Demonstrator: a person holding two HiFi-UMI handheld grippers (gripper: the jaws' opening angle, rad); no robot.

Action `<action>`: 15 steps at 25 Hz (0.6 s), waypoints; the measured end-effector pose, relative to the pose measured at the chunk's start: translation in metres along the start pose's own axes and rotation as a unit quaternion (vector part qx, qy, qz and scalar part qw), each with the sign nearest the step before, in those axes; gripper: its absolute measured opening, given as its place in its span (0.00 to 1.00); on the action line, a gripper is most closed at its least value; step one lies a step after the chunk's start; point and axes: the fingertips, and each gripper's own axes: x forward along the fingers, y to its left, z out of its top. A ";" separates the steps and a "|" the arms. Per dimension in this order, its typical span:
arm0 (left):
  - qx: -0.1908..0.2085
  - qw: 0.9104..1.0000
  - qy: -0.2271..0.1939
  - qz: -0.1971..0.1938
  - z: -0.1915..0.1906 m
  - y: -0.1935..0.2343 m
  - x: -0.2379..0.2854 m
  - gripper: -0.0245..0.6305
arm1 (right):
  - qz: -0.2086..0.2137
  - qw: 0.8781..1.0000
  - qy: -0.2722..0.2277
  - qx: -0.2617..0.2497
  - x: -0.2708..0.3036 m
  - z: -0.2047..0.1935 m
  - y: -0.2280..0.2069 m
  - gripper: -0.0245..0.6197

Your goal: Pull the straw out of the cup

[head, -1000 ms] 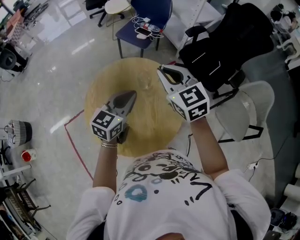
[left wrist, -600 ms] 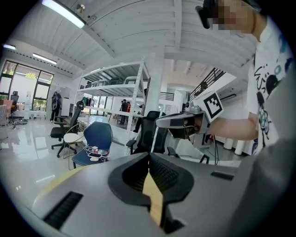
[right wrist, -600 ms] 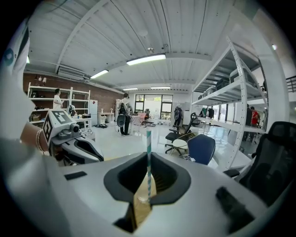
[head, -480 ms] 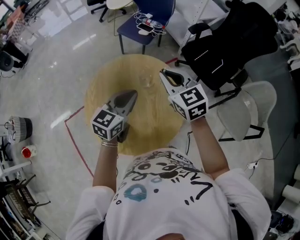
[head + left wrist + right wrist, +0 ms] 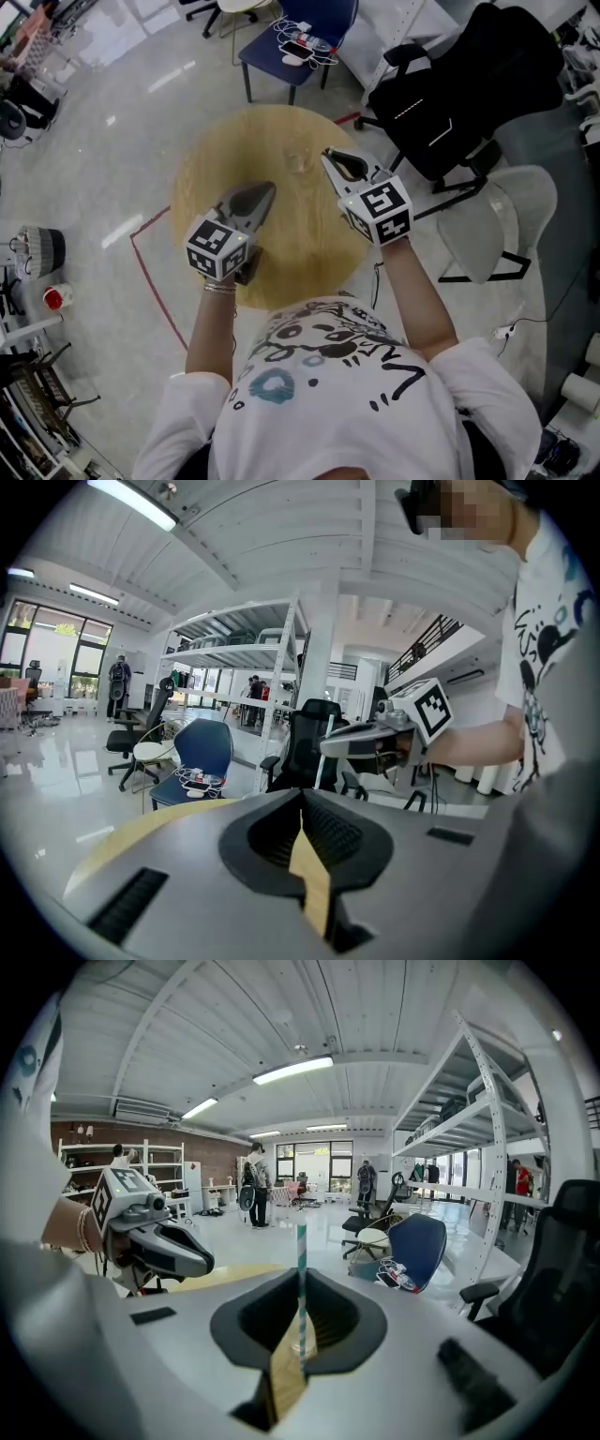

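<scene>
Tabletop [image 5: 202, 159] of pale round wood lies under both tools. Left gripper [image 5: 302, 803] hangs over it with jaws together on nothing, apart from the cup [image 5: 298, 161]. Right gripper [image 5: 300, 1279] has its jaws pinched on the striped straw [image 5: 301, 1251]. That cup, clear and faint, stands on the wood just beyond the right tip. Whether the straw's foot sits inside it cannot be told. Best lift straight along the upright straw, grip firm and steady, since the unheld cup could tip.
</scene>
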 end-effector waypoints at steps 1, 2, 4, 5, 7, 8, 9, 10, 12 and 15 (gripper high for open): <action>-0.001 1.000 0.000 0.000 -0.001 0.001 0.000 0.06 | 0.002 1.000 0.001 0.001 0.001 -0.003 0.001 0.10; -0.002 1.000 0.001 0.000 -0.003 0.001 0.000 0.06 | 0.003 1.000 0.002 0.002 0.002 -0.005 0.003 0.10; -0.003 1.000 0.002 0.000 -0.005 0.002 -0.001 0.06 | 0.006 1.000 0.004 0.004 0.004 -0.010 0.005 0.10; -0.004 1.000 0.002 -0.001 -0.006 0.002 -0.001 0.06 | 0.007 1.000 0.005 0.005 0.004 -0.011 0.007 0.10; -0.005 1.000 0.004 -0.001 -0.007 0.002 0.000 0.06 | 0.010 1.000 0.007 0.006 0.005 -0.015 0.009 0.10; -0.006 1.000 0.005 -0.001 -0.007 0.002 0.000 0.06 | 0.011 1.000 0.008 0.007 0.004 -0.017 0.009 0.10; -0.007 1.000 0.005 -0.001 -0.008 0.001 0.000 0.06 | 0.012 1.000 0.009 0.008 0.004 -0.018 0.010 0.10; -0.007 1.000 0.005 -0.001 -0.009 0.001 0.000 0.06 | 0.012 1.000 0.010 0.009 0.004 -0.021 0.011 0.10; -0.008 1.000 0.005 -0.001 -0.010 -0.001 -0.001 0.06 | 0.012 1.000 0.011 0.011 0.003 -0.024 0.012 0.10; -0.009 1.000 0.007 -0.002 -0.012 -0.002 0.000 0.06 | 0.014 1.000 0.013 0.015 0.002 -0.029 0.014 0.10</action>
